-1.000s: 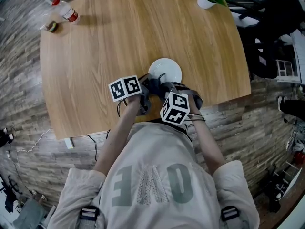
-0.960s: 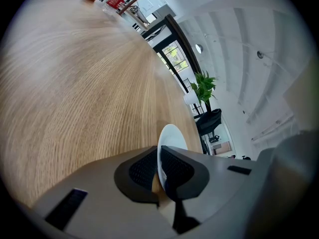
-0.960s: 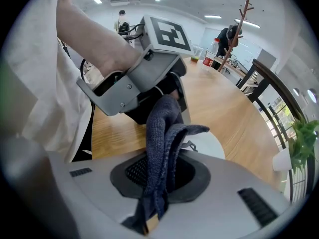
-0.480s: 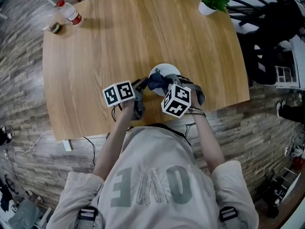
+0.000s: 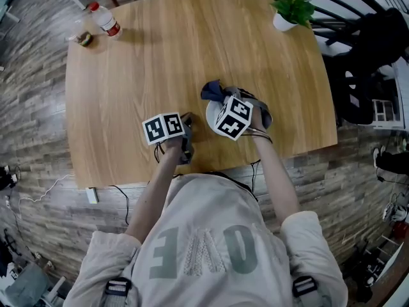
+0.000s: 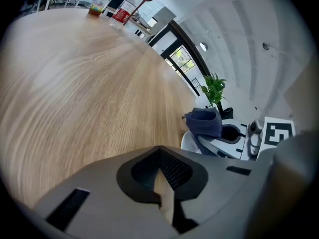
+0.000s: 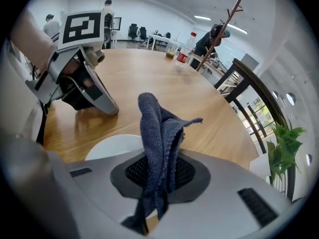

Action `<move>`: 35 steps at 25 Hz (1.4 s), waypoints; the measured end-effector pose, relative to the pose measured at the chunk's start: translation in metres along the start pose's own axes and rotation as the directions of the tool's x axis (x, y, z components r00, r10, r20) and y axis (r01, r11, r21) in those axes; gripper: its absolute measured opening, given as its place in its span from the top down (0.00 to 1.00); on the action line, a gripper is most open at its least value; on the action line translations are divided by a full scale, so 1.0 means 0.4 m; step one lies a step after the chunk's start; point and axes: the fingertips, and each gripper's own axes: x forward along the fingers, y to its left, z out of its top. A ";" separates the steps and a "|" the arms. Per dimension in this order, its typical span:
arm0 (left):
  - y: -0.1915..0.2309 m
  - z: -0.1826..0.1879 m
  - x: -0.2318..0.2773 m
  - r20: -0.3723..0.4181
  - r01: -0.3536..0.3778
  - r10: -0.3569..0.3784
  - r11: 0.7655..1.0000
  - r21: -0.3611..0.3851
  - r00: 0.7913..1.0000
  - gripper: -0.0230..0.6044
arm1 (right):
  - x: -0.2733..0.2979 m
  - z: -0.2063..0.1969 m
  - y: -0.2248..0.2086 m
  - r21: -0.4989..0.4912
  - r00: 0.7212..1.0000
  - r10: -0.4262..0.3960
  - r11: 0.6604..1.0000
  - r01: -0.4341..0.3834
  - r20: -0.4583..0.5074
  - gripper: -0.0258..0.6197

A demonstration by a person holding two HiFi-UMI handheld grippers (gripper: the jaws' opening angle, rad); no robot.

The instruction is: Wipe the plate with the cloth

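A white plate (image 5: 210,114) lies near the table's front edge, mostly hidden under my right gripper (image 5: 220,102). That gripper is shut on a dark blue cloth (image 5: 214,90), which bunches up past the plate's far rim. In the right gripper view the cloth (image 7: 158,133) stands up out of the closed jaws, with the plate (image 7: 112,146) below on the left. My left gripper (image 5: 188,118) hovers left of the plate, shut and holding nothing. From the left gripper view (image 6: 160,169), the cloth (image 6: 205,122) and the plate's rim (image 6: 188,141) lie to the right.
At the table's far left corner stand a water bottle (image 5: 105,20) and a small cup (image 5: 83,39). A potted plant (image 5: 289,4) is at the far right corner. Black chairs (image 5: 374,37) stand right of the table. Bare wood (image 5: 166,62) lies beyond the plate.
My right gripper has carried the cloth forward across the plate to its far rim. My left gripper has drawn away to the plate's left, apart from the cloth.
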 end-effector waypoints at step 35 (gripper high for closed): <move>-0.158 0.159 -0.070 0.245 0.051 -0.111 0.970 0.238 0.963 0.95 | -0.201 0.089 0.120 -0.036 0.989 0.005 0.999 0.000 0.146 0.86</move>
